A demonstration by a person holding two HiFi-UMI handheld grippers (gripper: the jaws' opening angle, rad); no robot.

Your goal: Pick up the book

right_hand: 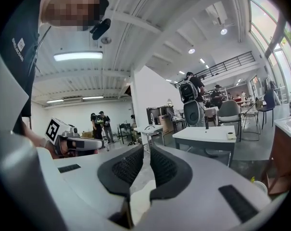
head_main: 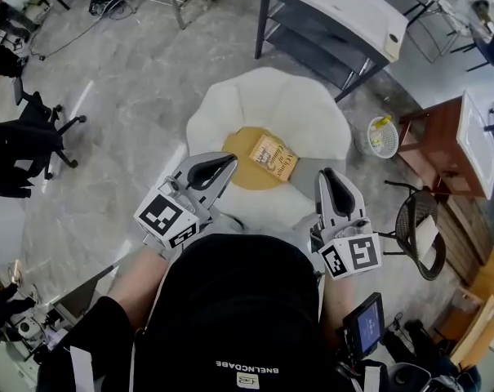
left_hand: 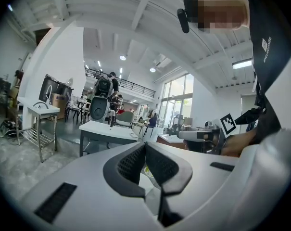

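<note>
So the yellow-covered paperback book (head_main: 273,157) is lying flat on the round mustard-yellow centre pad (head_main: 240,147) of a white petal-shaped floor cushion (head_main: 312,109), right in the middle of the head view. The 2 grippers are hovering 1 on each side of the book, neither touching it: left gripper (head_main: 228,163) at its lower left, right gripper (head_main: 330,175) at its lower right. The left's jaws are sitting pressed together and empty. The right's are showing just a thin slit, nothing in there either.

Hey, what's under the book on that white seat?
The book lies on a round yellow cushion, which rests in the middle of the white seat. The patch of cushion directly beneath the book is covered.
</note>
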